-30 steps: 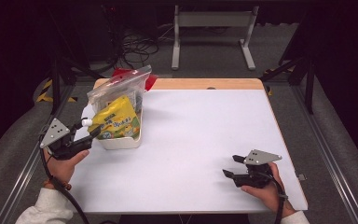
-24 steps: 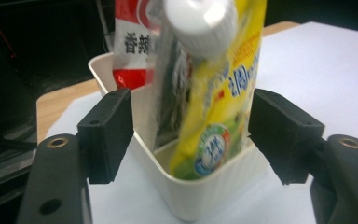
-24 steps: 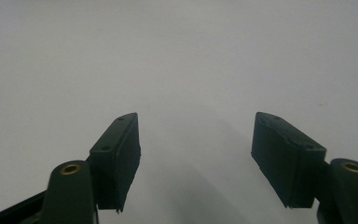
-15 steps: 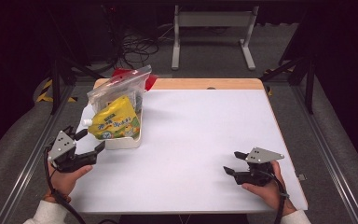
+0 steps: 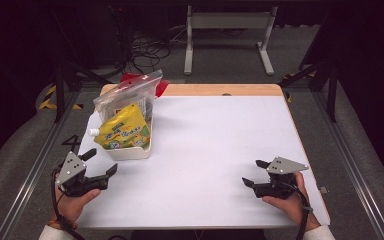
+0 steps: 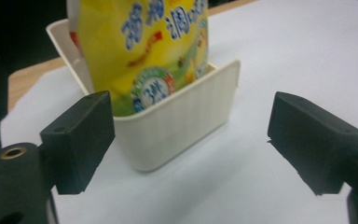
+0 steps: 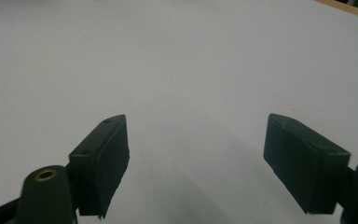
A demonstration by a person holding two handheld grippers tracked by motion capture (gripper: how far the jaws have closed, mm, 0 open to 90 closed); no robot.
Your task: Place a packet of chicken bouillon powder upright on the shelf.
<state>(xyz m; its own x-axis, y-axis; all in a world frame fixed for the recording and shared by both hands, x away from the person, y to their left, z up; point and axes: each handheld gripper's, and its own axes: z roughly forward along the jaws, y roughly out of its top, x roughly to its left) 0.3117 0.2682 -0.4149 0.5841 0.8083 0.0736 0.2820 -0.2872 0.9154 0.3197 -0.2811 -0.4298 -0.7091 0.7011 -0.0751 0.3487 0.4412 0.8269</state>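
Observation:
A cream plastic tub [image 5: 128, 150] stands at the table's left side. A yellow spouted drink pouch [image 5: 124, 128] stands in it, and a clear zip bag [image 5: 128, 94] with a red strip leans behind. My left gripper [image 5: 101, 161] is open just in front of the tub's near-left corner, apart from it. In the left gripper view the tub [image 6: 186, 122] and pouch [image 6: 142, 44] sit beyond the wide-open jaws of the left gripper [image 6: 193, 133]. My right gripper [image 5: 253, 173] rests open near the front right; in its own view the right gripper [image 7: 196, 154] holds nothing above bare white table.
The white table top [image 5: 215, 145] has a wooden strip [image 5: 215, 90] along its far edge. Metal frame rails [image 5: 340, 145] run along both sides. Cables and a white stand [image 5: 227, 35] lie on the floor beyond.
My left gripper has drawn back from the pouch and tub toward the near edge. The right gripper has barely moved.

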